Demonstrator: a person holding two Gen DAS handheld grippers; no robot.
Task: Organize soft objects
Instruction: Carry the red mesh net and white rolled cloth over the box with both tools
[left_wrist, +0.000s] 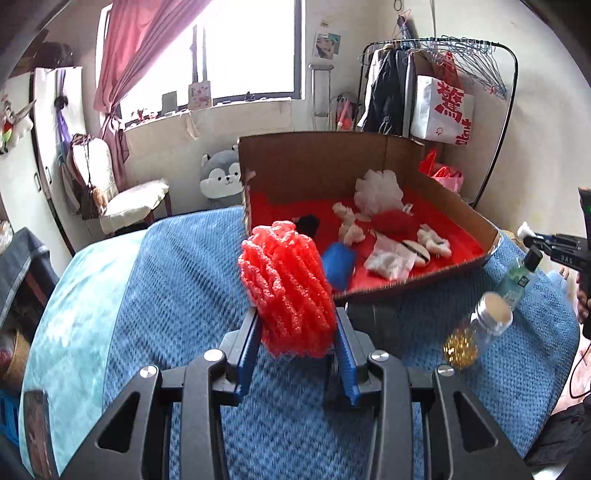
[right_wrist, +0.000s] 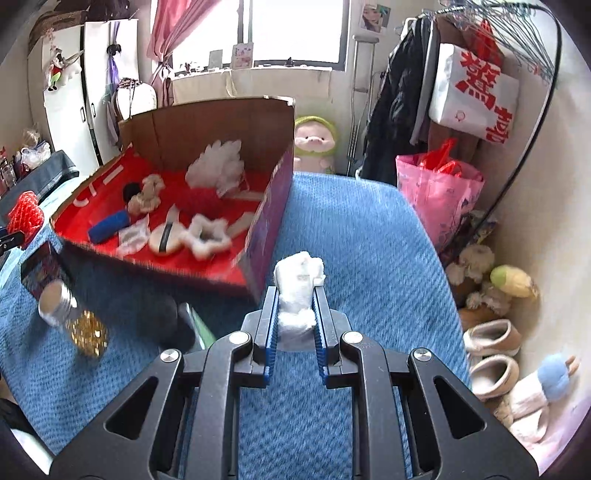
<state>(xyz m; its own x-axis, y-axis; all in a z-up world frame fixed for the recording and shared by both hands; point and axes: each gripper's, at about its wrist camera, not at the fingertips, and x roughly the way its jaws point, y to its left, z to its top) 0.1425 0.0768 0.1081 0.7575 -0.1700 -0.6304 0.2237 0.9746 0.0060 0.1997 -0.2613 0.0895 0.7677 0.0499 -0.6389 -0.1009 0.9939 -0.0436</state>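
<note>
My left gripper (left_wrist: 297, 314) is shut on a coral-red mesh bath pouf (left_wrist: 286, 286), held above the blue bedspread just in front of the cardboard box (left_wrist: 436, 280). The red-lined box holds several soft things: a white pouf (left_wrist: 378, 190), a blue roll (left_wrist: 338, 264), a red pad (left_wrist: 393, 221). My right gripper (right_wrist: 295, 293) is shut on a white cotton wad (right_wrist: 299, 282) beside the box's right wall (right_wrist: 266, 229). The red pouf also shows at far left in the right wrist view (right_wrist: 24, 212).
A jar of gold glitter (left_wrist: 476, 334) and a clear green bottle (left_wrist: 517, 278) lie on the bedspread right of the left gripper. The jar (right_wrist: 70, 317) and a dark object (right_wrist: 166, 321) lie left of the right gripper. Slippers (right_wrist: 491, 354) and plush toys sit on the floor at right.
</note>
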